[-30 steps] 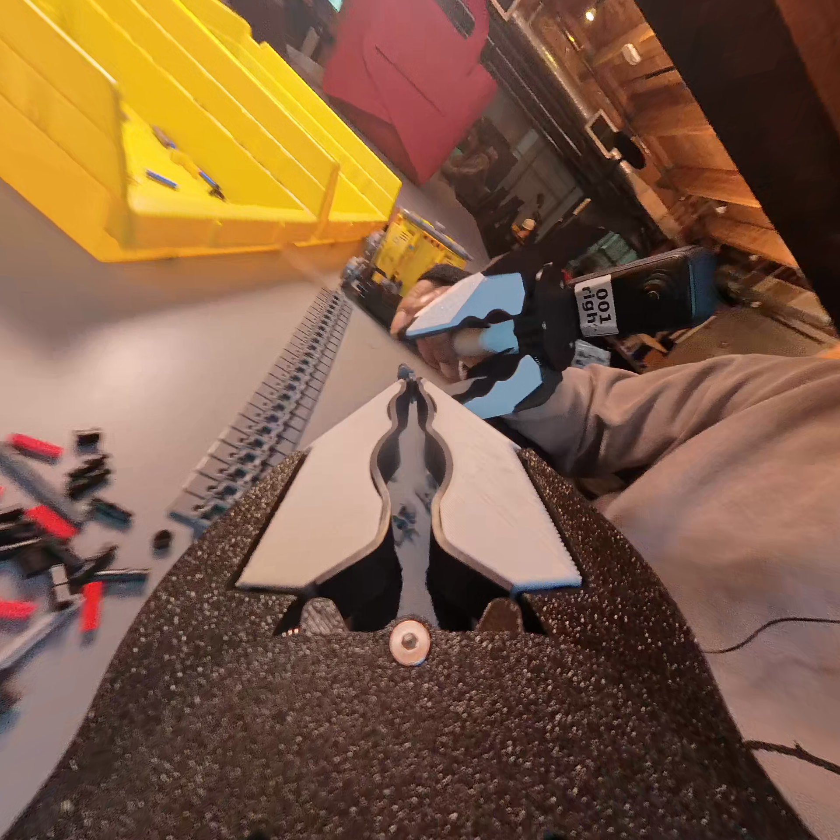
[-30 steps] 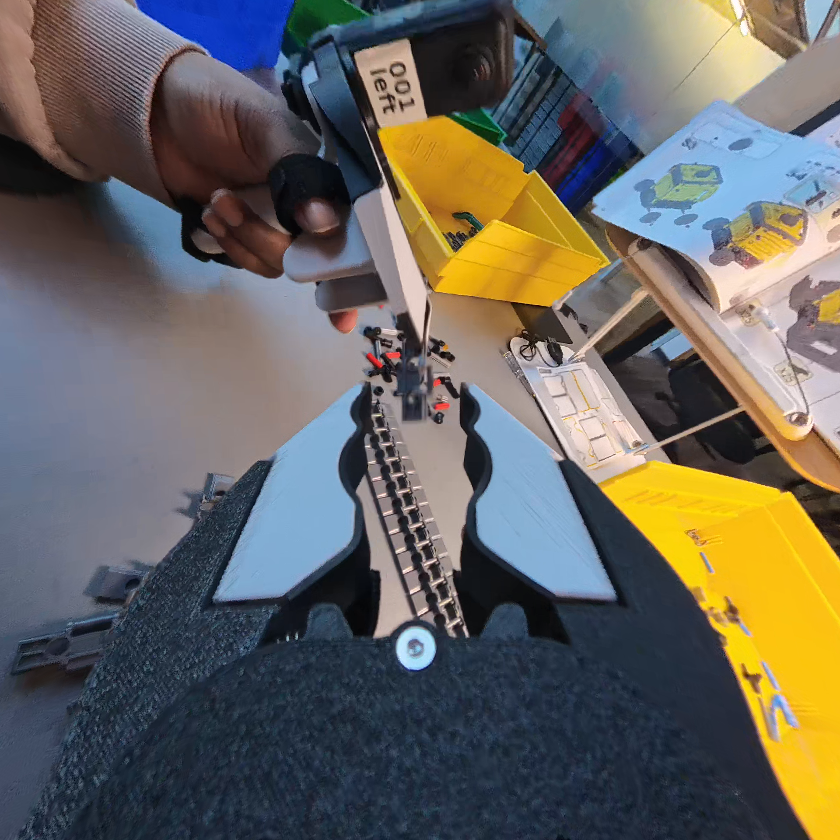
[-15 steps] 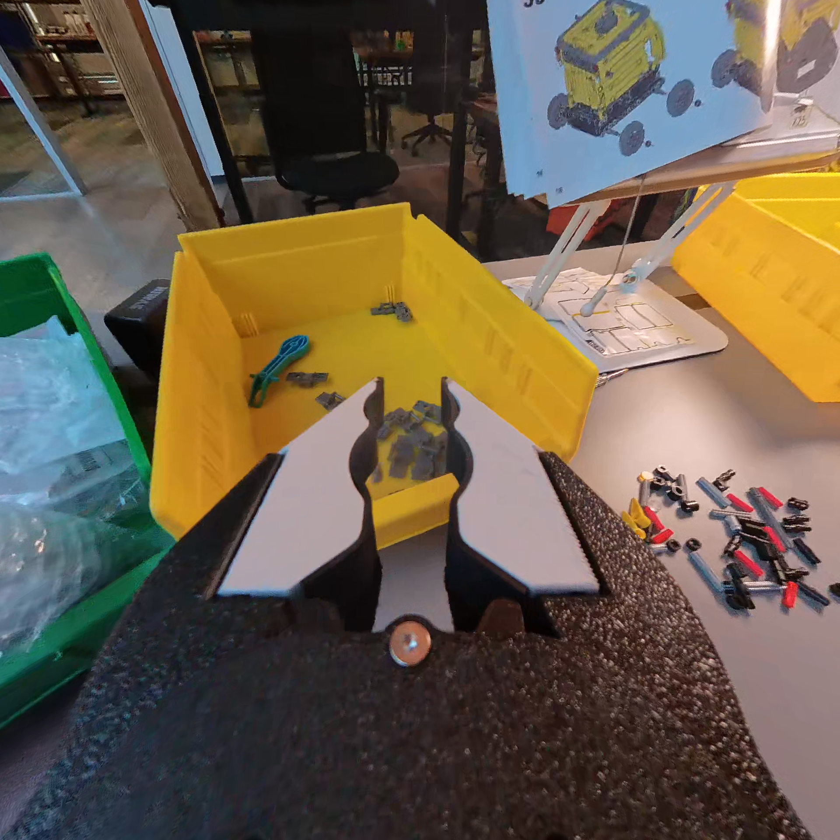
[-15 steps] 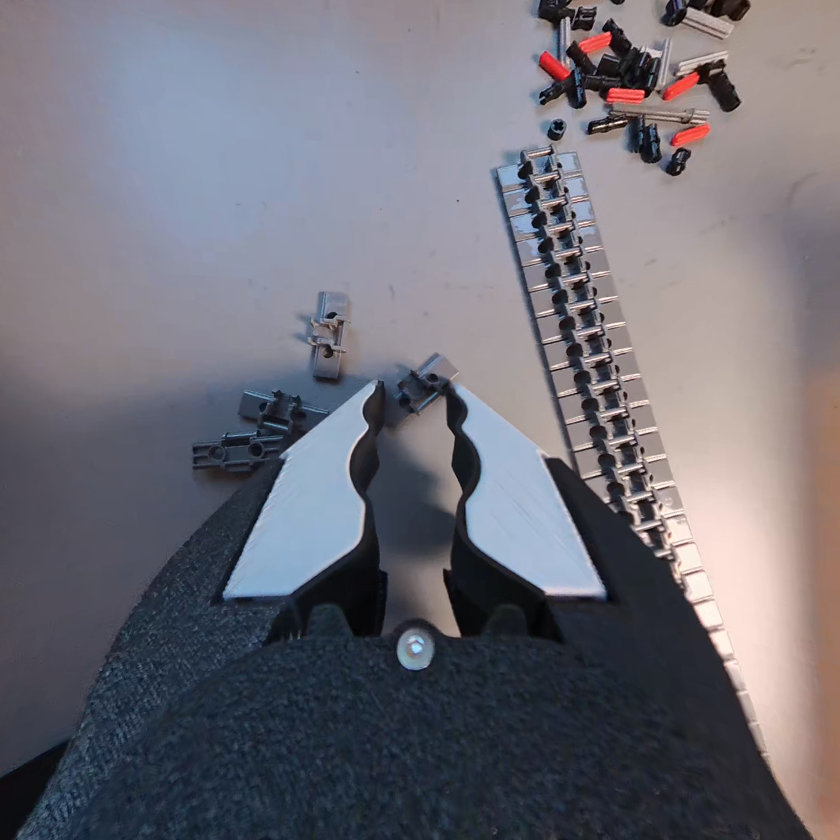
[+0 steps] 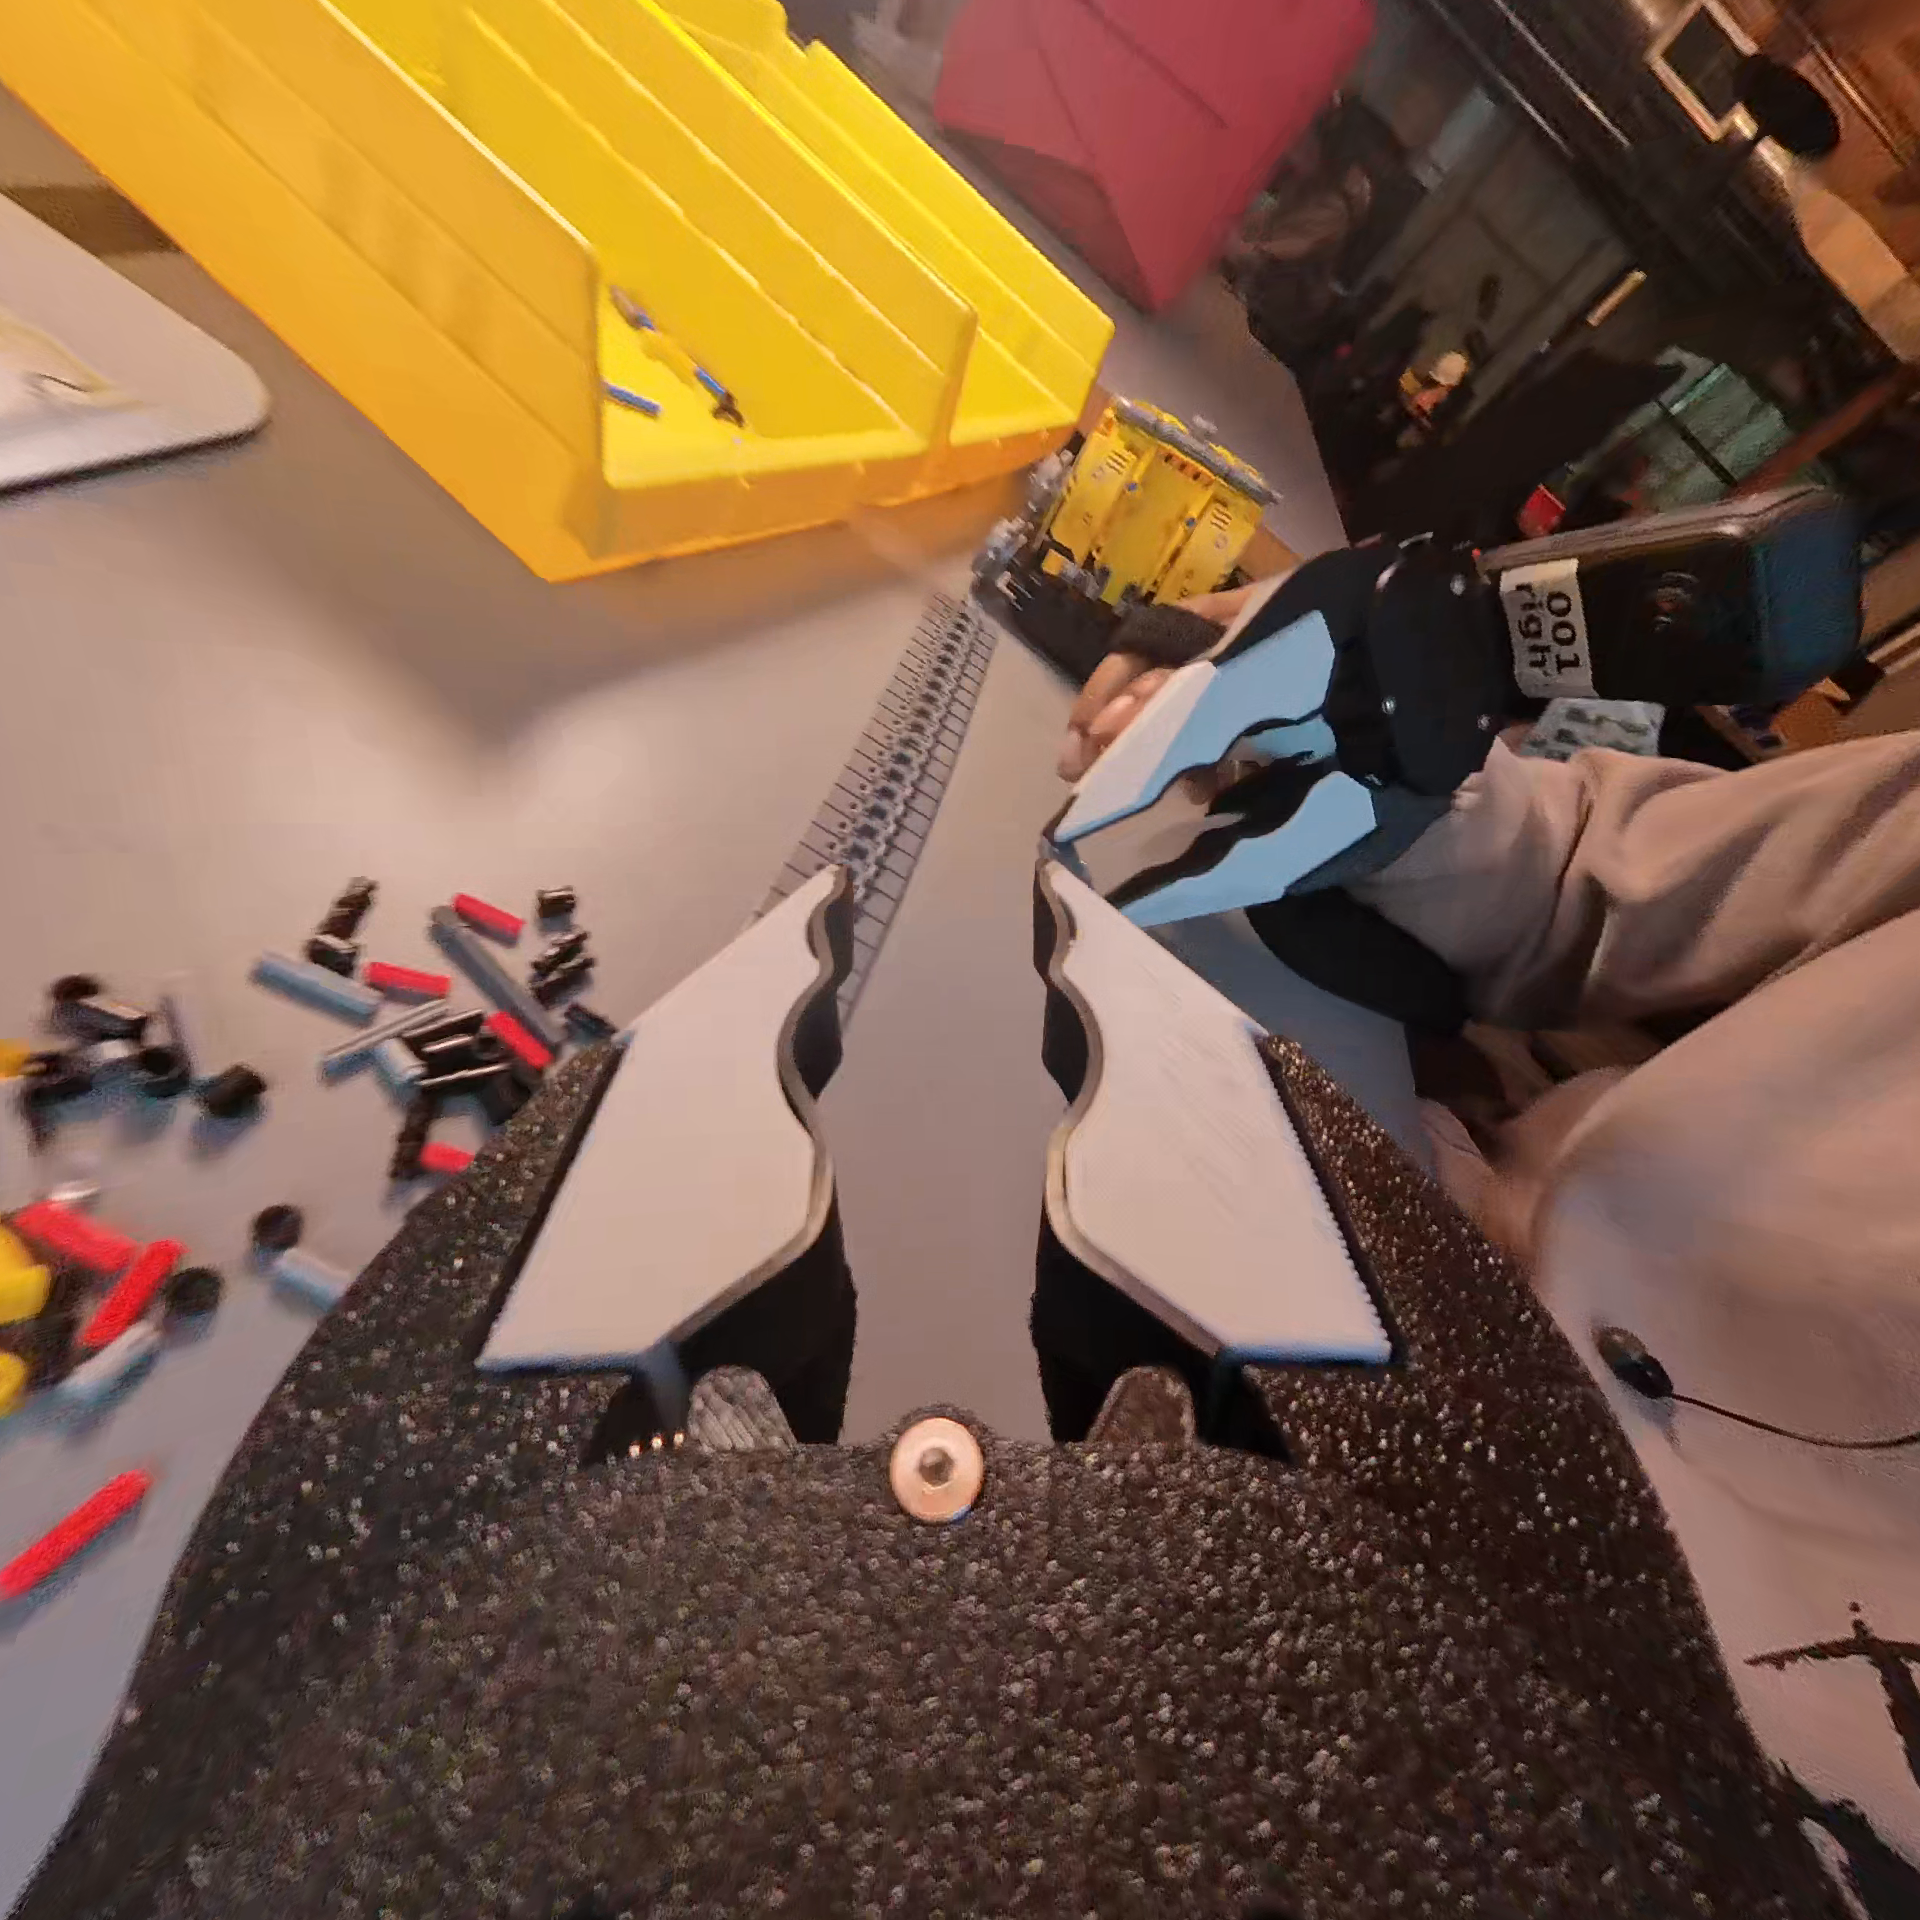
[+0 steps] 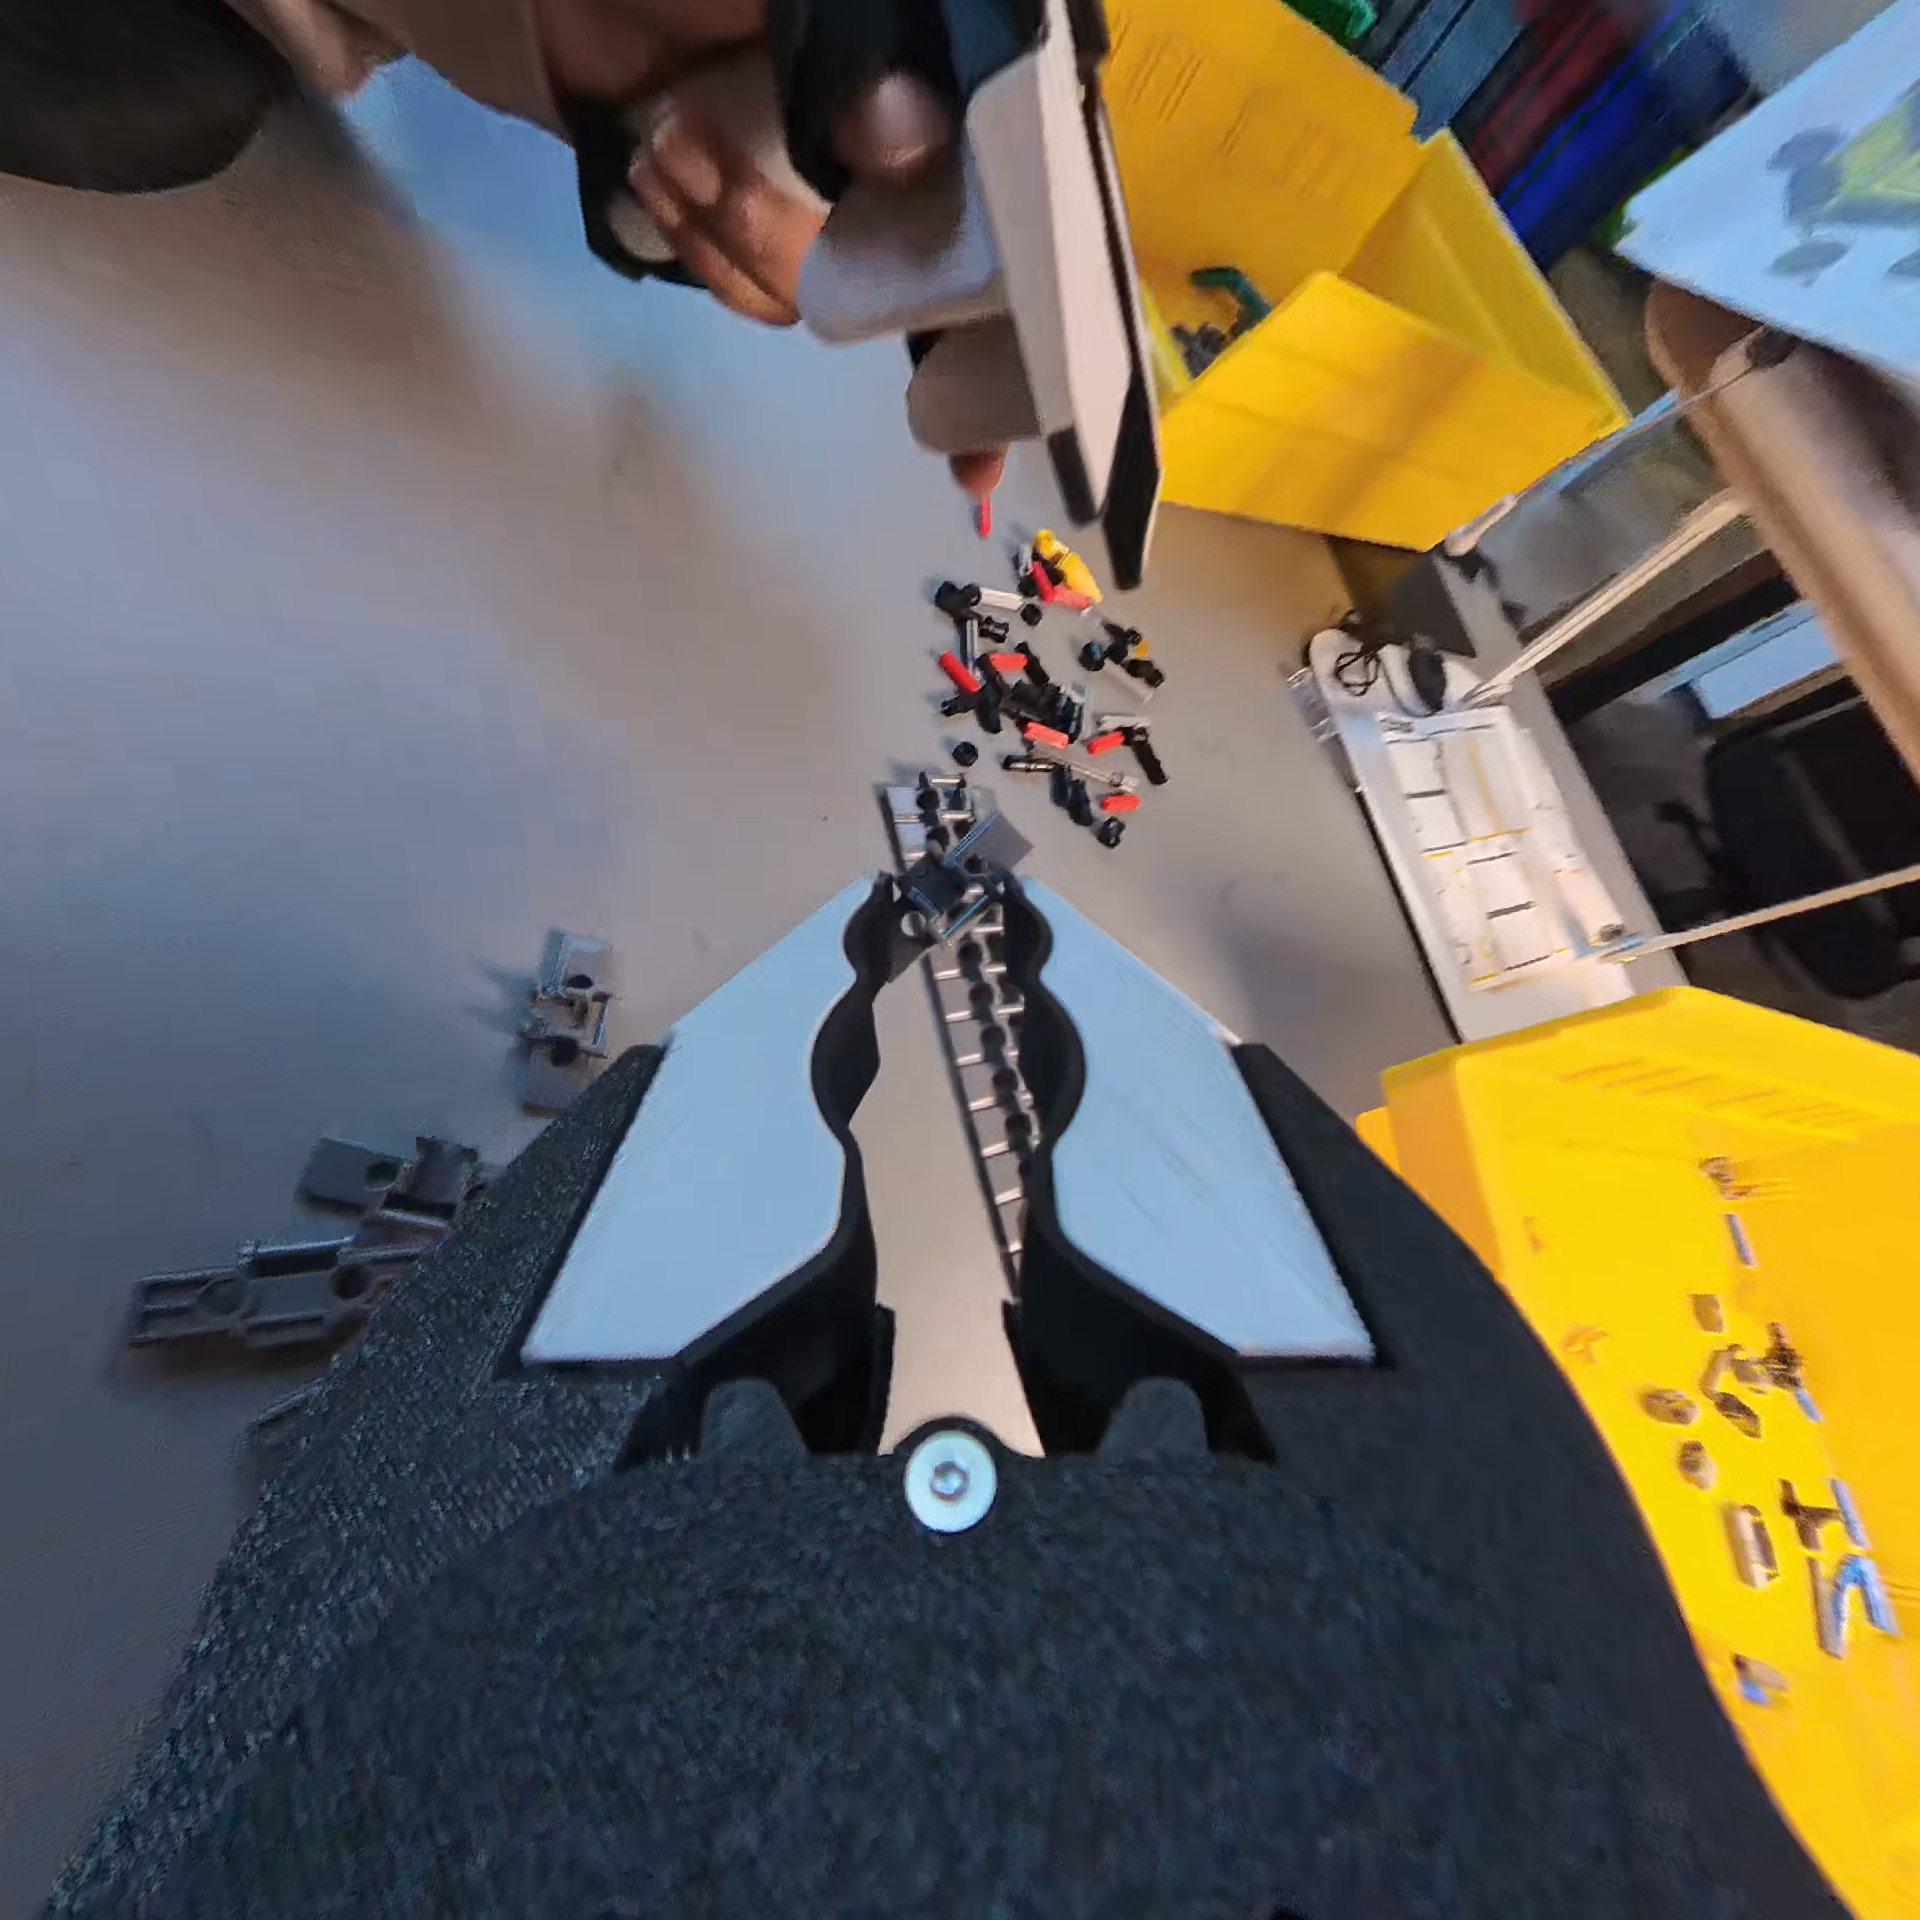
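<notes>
Your right hand-held gripper [image 6: 948, 896] pinches a small, light, stiff grey track link [image 6: 951, 891] at its tips above the tabletop [image 6: 312, 623], while your left hand-held gripper [image 5: 937, 896] stands wide open, empty.

Yellow bins [image 5: 582, 312], scattered pins [image 6: 1049, 696], loose grey links [image 6: 270, 1288].

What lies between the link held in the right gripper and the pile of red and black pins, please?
In the right wrist view, only the grey track strip's end separates the link from the pin pile.
</notes>
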Available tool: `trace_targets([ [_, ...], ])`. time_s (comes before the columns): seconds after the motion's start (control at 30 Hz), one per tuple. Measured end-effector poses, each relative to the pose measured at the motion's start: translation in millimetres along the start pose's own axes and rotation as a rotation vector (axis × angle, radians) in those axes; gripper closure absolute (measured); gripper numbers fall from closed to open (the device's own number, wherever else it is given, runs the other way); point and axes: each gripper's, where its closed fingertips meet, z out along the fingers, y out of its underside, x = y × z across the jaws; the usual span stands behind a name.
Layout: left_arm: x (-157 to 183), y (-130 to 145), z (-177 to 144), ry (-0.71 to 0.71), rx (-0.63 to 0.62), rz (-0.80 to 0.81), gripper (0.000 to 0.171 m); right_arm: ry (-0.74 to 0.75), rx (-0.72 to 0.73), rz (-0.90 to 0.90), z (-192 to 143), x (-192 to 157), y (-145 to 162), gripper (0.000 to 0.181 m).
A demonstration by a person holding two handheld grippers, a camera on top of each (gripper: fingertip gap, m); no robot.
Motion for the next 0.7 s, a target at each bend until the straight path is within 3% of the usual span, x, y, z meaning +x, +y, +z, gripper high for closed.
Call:
trace_targets([
  [0.2, 27, 18, 31, 0.126, -0.055, -0.051, 0.145, 0.097, 0.048, -0.138, 3, 1, -20, 0.163],
  [0.3, 30, 18, 34, 0.14, -0.045, -0.044, 0.164, 0.126, 0.034, -0.204, 5, 0, -22, 0.163],
  [0.43, 29, 10, 27, 0.101, -0.025, 0.032, 0.169, 0.135, 0.073, -0.135, 3, 4, -27, 0.163],
  [0.5, 17, -2, 15, 0.016, 0.015, 0.086, 0.169, 0.034, 0.055, 0.007, 3, 0, -21, 0.147],
  [0.6, -19, -36, -24, -0.186, 0.166, 0.123, 0.169, -0.225, -0.001, 0.196, -1, -27, -6, 0.147],
  [0.7, -55, -76, -83, -0.36, 0.392, 0.083, 0.169, -0.426, -0.148, 0.225, -8, -61, 18, 0.146],
])
